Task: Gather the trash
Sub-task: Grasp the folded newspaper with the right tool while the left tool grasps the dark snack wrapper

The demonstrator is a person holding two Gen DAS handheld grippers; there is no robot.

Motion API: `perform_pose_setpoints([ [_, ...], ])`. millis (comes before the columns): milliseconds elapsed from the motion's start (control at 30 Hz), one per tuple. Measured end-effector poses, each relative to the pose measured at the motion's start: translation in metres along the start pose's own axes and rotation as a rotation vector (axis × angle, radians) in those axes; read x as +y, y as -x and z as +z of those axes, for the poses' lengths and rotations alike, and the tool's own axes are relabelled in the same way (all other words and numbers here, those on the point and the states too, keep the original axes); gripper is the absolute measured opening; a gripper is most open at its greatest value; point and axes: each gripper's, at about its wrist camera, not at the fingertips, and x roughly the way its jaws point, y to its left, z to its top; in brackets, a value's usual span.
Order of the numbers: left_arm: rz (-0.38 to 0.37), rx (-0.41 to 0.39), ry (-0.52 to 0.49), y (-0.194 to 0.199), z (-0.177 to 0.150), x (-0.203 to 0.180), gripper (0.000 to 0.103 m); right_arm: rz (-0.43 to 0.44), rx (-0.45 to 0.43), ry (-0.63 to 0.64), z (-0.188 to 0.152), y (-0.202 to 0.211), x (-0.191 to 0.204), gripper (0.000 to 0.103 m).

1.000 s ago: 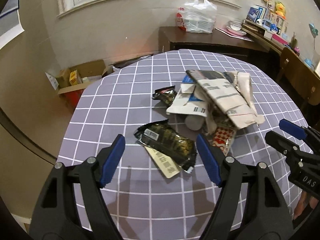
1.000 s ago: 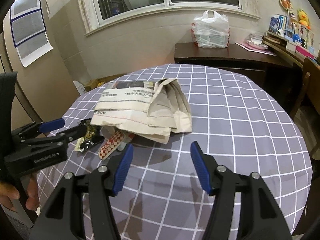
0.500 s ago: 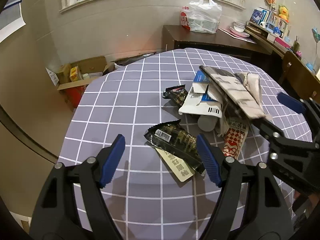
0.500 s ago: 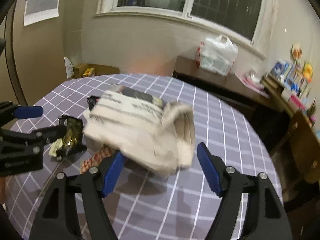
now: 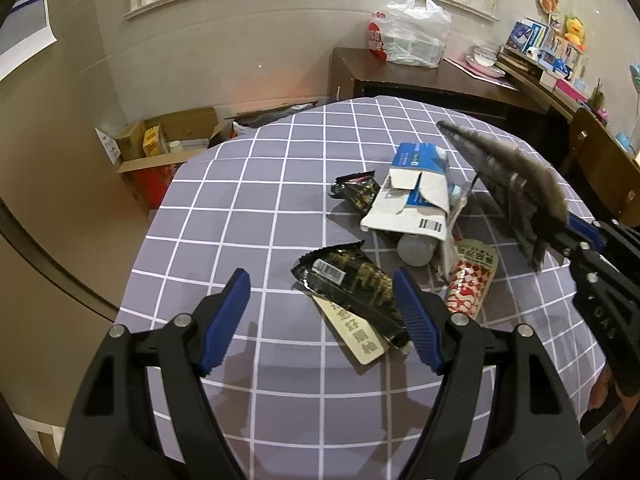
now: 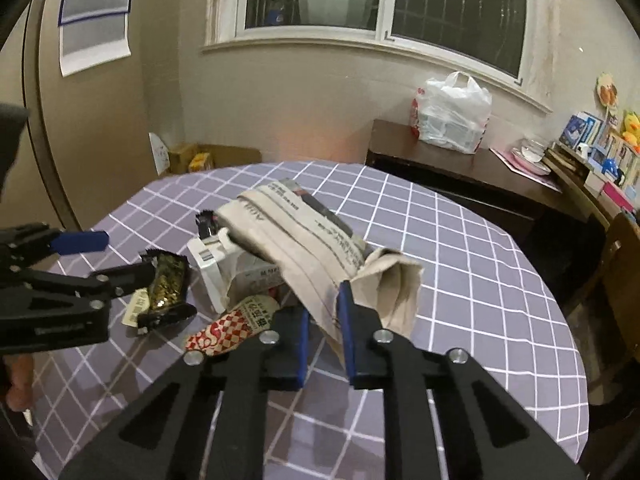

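My right claw (image 6: pixel 323 334), spread earlier, was closing on the folded beige newspaper (image 6: pixel 316 248), lifted above the checked purple table (image 6: pixel 460 264), long axis pointing away. Left claw (image 5: pixel 322 320) stayed spread.

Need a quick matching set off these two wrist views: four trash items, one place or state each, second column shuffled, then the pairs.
1. folded newspaper
2. black-and-gold wrapper
3. red-and-white checked packet
4. white-and-blue carton

A. flattened, barcode showing
B. between the open left gripper fingers
C. clamped in the closing right gripper
D. lying just right of the black-and-gold wrapper

Pairs: 1-C, 2-B, 3-D, 4-A
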Motion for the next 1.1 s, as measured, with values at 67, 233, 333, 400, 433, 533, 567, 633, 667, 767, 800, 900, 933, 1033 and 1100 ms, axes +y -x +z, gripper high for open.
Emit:
perform_pose_setpoints([
  [67,0.001,-0.006,-0.004,0.004,-0.001,-0.002,0.073,0.006,-0.009,-0.024,0.000,0.011,-0.003,0.008],
  [233,-0.006,-0.015,0.006,0.015,-0.002,0.000,0.073,0.029,-0.022,-0.073,0.001,0.029,-0.011,0.004],
  [333,-0.009,-0.017,0.030,0.021,0.000,0.008,0.073,0.067,-0.022,-0.121,0.003,0.037,-0.017,0.004],
  [400,-0.007,-0.020,0.042,0.025,0.000,0.013,0.073,0.110,-0.018,-0.164,0.003,0.041,-0.022,0.004],
  [433,-0.003,-0.022,0.046,0.026,0.000,0.015,0.073,0.139,-0.011,-0.193,0.003,0.042,-0.025,0.004],
  [533,0.001,-0.023,0.062,0.029,-0.002,0.024,0.073,0.173,-0.004,-0.239,0.003,0.044,-0.031,0.004],
  [567,0.001,-0.022,0.066,0.029,-0.002,0.026,0.073,0.179,-0.005,-0.252,0.003,0.046,-0.034,0.004],
  [633,-0.004,-0.016,0.076,0.027,-0.003,0.030,0.073,0.176,-0.004,-0.261,0.004,0.046,-0.037,0.004],
  [667,-0.015,-0.008,0.079,0.024,-0.004,0.031,0.073,0.172,-0.003,-0.264,0.003,0.046,-0.037,0.004],
  [767,-0.035,0.016,0.094,0.015,-0.005,0.033,0.073,0.170,0.001,-0.274,0.003,0.044,-0.038,0.004],
  [800,-0.050,0.033,0.107,0.010,-0.005,0.033,0.073,0.170,0.001,-0.275,0.003,0.043,-0.038,0.004],
  [900,-0.094,0.071,0.144,-0.003,-0.004,0.028,0.073,0.169,0.004,-0.263,0.003,0.043,-0.035,0.004],
  [933,-0.099,0.076,0.150,-0.006,-0.004,0.026,0.073,0.169,0.005,-0.258,0.004,0.042,-0.034,0.004],
  [1033,-0.112,0.082,0.159,-0.012,0.001,0.018,0.073,0.170,0.006,-0.249,0.005,0.042,-0.033,0.004],
  [1100,-0.118,0.098,0.151,-0.016,0.004,0.012,0.072,0.174,0.007,-0.248,0.005,0.041,-0.033,0.004],
])
